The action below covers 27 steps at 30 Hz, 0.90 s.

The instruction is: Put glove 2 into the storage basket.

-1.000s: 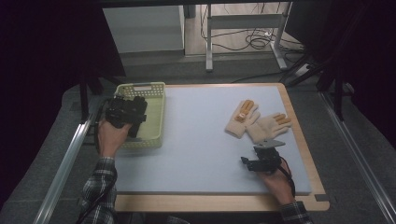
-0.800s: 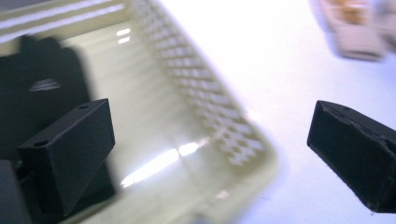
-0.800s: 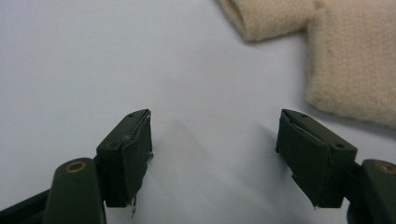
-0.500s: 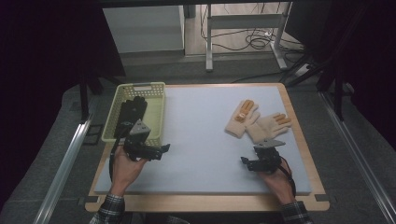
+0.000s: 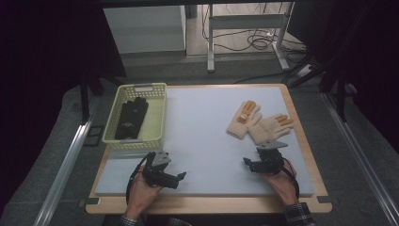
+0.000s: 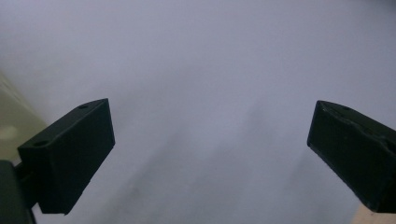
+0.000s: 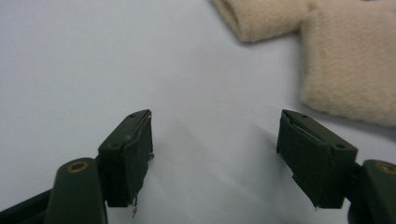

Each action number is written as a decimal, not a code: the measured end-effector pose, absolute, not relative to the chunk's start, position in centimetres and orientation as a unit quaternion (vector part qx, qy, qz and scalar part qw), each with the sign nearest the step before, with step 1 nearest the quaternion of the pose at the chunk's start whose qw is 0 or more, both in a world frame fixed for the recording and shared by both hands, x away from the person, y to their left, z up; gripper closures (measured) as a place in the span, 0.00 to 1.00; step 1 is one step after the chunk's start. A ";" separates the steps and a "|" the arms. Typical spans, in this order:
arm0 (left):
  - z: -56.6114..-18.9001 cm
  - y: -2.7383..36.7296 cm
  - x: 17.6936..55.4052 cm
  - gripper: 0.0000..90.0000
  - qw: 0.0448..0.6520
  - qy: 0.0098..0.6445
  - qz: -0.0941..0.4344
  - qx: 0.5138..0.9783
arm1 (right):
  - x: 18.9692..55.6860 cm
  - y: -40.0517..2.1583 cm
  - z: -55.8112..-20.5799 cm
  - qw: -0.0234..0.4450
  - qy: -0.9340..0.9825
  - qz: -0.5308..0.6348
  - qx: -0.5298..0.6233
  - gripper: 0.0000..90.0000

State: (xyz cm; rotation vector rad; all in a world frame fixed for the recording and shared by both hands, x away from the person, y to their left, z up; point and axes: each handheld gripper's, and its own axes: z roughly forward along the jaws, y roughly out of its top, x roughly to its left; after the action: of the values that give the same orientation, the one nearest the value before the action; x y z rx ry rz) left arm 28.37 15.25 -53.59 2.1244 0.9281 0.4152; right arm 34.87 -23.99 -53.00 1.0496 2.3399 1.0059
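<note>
Cream gloves [image 5: 259,123], 2 pieces, lie on the surface [image 5: 202,141] just beyond the right claw [image 5: 251,165], cuffs toward it. Right claw: wide open, empty, nearer. Left claw [image 5: 179,178]: wide open, empty, well apart.

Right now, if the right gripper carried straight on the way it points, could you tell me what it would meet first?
The right gripper, jaws open and empty, points over bare white mat toward the beige gloves. It would probably meet the cuff edge of the nearer glove first, though depth is hard to judge.
</note>
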 end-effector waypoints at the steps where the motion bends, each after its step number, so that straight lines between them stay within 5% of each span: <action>1: -54.0 15.3 28.5 0.01 0.376 0.367 0.166 0.835 | 34.9 -24.3 -52.7 0.192 0.832 0.360 0.376 0.33; 14: -55.2 15.6 29.3 0.02 0.357 0.395 0.144 0.834 | 35.5 -27.2 -50.6 0.210 0.814 0.360 0.405 0.39; 27: -54.8 15.3 29.7 0.00 0.332 0.405 0.160 0.837 | 42.3 -28.8 -48.9 0.246 0.777 0.343 0.467 0.32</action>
State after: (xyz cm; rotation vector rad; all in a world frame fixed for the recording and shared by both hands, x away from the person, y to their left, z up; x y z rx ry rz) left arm 29.70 15.28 -54.77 2.1866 1.0585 0.4180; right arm 42.32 -28.76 -48.93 1.2740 2.1208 0.9366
